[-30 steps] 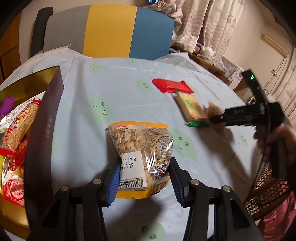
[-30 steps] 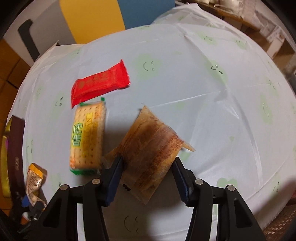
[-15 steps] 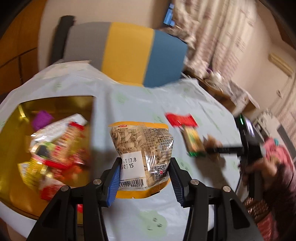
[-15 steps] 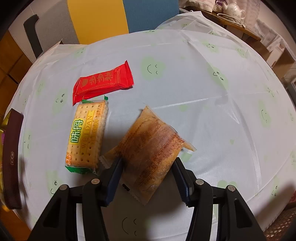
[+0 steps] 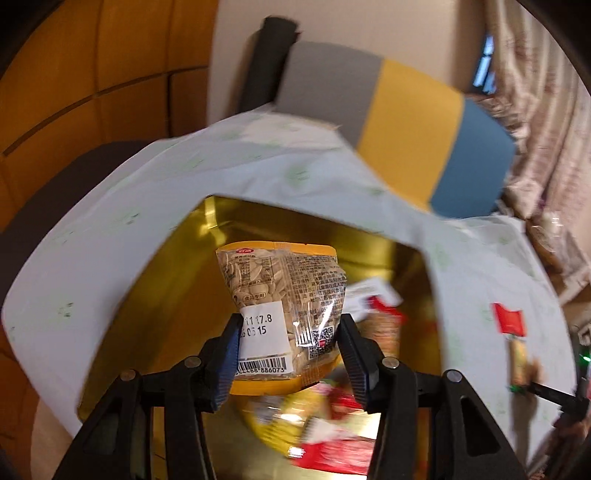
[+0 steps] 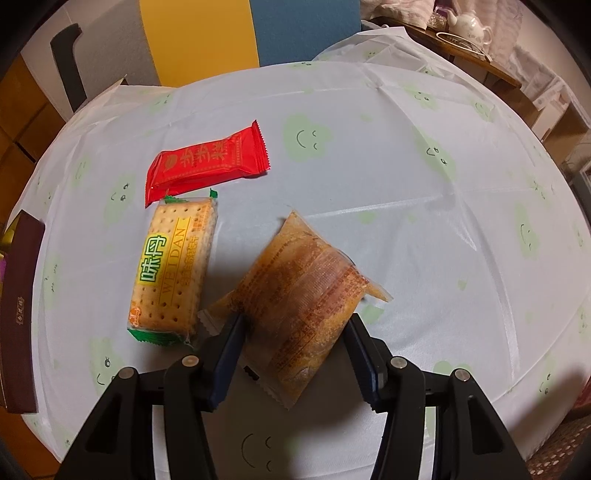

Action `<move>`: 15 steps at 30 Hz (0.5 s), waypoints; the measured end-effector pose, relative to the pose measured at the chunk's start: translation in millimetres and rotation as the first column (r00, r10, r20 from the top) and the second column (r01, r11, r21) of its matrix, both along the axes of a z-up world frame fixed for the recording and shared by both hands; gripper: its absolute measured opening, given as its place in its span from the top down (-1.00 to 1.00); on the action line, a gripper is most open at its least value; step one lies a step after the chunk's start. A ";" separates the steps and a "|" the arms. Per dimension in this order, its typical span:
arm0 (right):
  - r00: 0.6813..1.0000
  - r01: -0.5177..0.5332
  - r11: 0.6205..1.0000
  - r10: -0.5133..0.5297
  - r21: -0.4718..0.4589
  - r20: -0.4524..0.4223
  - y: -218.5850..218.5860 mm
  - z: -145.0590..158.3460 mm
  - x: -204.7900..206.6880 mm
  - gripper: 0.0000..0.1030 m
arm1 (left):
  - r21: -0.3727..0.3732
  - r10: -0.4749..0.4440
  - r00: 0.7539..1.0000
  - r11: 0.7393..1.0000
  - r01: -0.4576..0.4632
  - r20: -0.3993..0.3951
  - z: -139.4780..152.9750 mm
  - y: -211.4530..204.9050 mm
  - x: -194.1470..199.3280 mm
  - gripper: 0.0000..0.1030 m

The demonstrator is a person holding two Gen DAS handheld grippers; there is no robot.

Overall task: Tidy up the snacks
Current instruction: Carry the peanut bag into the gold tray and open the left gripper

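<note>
My left gripper (image 5: pixel 290 349) is shut on a clear yellow-edged bag of seeds (image 5: pixel 282 295) and holds it in the air over the open gold box (image 5: pixel 177 302), which has several snack packets (image 5: pixel 332 424) in it. My right gripper (image 6: pixel 295 345) is shut on a brown crumbly snack pack (image 6: pixel 306 295) that is raised off the light tablecloth (image 6: pixel 424 221). A cracker pack with green ends (image 6: pixel 173 266) and a red wrapper (image 6: pixel 207 162) lie on the table to its left.
The box's dark brown wall (image 6: pixel 18 314) shows at the left edge of the right wrist view. A grey, yellow and blue chair back (image 5: pixel 406 122) stands behind the table. A side table with a teapot (image 6: pixel 469 26) is at the far right.
My left gripper has carried the seed bag up and left, from the table to above the gold box. My right gripper has lifted the brown pack slightly.
</note>
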State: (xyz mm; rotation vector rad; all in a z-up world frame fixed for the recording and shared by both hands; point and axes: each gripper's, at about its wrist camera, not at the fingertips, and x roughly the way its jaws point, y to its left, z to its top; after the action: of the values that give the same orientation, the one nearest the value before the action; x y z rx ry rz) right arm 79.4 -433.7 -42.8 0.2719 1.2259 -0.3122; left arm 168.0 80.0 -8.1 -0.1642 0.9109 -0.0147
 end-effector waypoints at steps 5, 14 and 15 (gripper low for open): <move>1.000 0.000 1.000 0.000 0.000 0.001 0.4 -0.2 0.3 -0.09 | 0.015 0.065 0.998 0.998 -0.065 -0.021 -12.9 13.8 1.5 -0.22; 1.000 0.000 1.000 0.000 -0.006 0.003 0.6 -3.7 1.4 -0.09 | 0.055 -0.017 0.998 0.998 0.014 0.067 7.1 -20.6 -49.2 -0.22; 1.000 0.000 1.000 0.000 -0.009 0.004 1.0 -3.8 1.5 -0.09 | 0.050 -0.036 0.997 0.998 0.032 0.074 10.0 -27.0 -56.1 -0.22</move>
State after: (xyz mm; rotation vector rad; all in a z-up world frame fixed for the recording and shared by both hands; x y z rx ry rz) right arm 80.9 -432.7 -46.6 0.2645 1.2205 -0.3167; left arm 111.9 53.0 1.9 -0.1022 0.8385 -0.0298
